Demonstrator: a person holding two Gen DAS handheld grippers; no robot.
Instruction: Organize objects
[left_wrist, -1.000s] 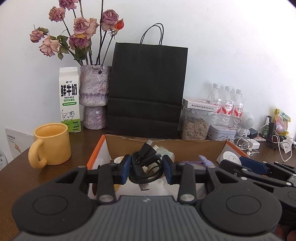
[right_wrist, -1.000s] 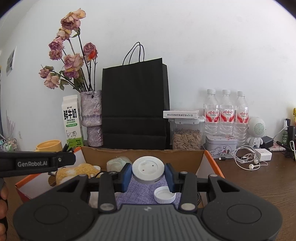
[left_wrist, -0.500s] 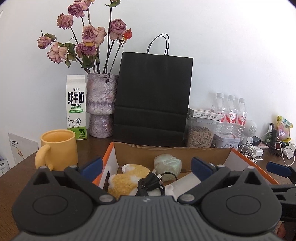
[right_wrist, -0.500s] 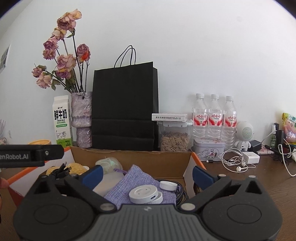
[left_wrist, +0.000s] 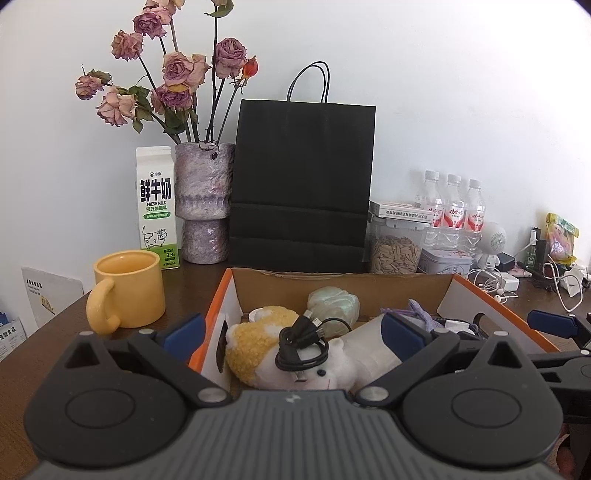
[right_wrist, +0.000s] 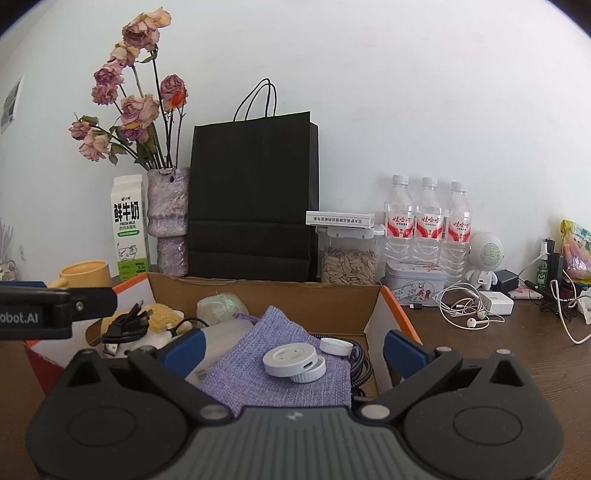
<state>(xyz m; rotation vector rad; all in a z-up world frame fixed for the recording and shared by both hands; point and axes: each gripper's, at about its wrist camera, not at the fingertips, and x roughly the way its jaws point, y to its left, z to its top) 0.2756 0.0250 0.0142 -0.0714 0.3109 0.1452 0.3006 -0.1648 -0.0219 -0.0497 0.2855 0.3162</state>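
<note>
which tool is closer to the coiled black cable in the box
Left. The left tool is open right over the coiled black cable; the right tool is open farther along, above the purple pouch.

A plain white wall (left_wrist: 443, 92) fills the upper frame above a dark brown wooden table (right_wrist: 517, 354). Along the wall, from left: dried roses (left_wrist: 173, 74) in a mottled purple vase (left_wrist: 205, 199), a milk carton (left_wrist: 157, 206), a black paper bag (left_wrist: 303, 184), a jar of seeds (right_wrist: 349, 258) and three water bottles (right_wrist: 428, 218). Even, soft light; tangled white earphones (right_wrist: 465, 310) lie at right.
</note>
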